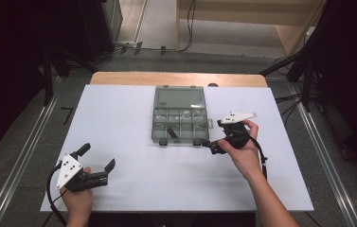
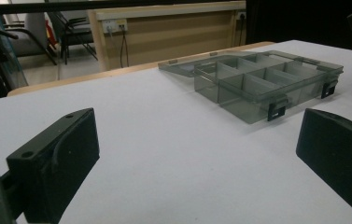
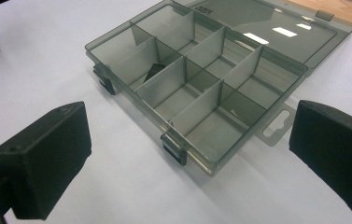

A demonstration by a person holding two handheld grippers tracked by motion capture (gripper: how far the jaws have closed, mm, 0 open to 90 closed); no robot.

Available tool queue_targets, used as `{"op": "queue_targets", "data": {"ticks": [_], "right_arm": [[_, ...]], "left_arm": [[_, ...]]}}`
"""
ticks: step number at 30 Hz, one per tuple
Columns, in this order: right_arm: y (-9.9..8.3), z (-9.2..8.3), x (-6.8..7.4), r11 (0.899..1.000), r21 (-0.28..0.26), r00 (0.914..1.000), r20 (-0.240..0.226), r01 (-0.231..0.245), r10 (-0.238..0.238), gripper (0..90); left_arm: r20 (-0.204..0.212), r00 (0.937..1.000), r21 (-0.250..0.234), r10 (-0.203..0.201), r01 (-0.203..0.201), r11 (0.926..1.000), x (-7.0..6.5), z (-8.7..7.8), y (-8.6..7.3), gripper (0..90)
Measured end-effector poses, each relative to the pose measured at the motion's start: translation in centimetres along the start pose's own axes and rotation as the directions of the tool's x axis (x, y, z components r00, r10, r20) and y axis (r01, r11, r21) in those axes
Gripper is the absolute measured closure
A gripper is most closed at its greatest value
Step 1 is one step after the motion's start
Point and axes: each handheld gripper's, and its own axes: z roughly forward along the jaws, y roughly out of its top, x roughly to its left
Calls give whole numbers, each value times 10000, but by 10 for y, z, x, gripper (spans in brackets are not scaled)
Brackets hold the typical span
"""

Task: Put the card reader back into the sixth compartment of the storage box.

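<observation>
Plainly a risk of shoving rather than gripping: across the wide white table top (image 1: 133,109), covering a wooden table, nothing pins down the smoke-grey transparent plastic organiser box (image 1: 180,124), light-looking and likely to skate over the smooth sheet or tip at its near edge if nudged at the front wall by a single jaw. Lies open at the middle of the far half of the table, with the flat hinged lid (image 3: 267,28) folded back away from the person and the tray of divided compartments (image 3: 187,88) nearest. Could also snag on the two small black front latches (image 3: 175,148), standing proud of the near wall, or on the thin hanging tab (image 3: 276,126) at the tray's side; a clumsy closing there would probably flip the box or bend the tab. One small dark piece (image 3: 152,72) in a compartment, too indistinct to name, apt to jump out if the tray jolts. Right gripper (image 1: 216,145) just beside the tray's front right corner, jaws spread wide with nothing between them; from the right gripper view, that corner sits just ahead of the gap and between the two black pads, not touching. Left gripper (image 1: 98,158) well apart from the box, low near the front left of the table, jaws likewise wide and holding nothing, with the box far ahead and to one side.
</observation>
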Motion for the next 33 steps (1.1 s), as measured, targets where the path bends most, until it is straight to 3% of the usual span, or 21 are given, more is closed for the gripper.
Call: {"op": "queue_targets", "data": {"ticks": [33], "right_arm": [[-57,-45,-25,9882,-1182,9933,512,-971,1037,0]], "left_arm": [[-32,10000,45,49,-49,10000,-1,0,0,0]]}}
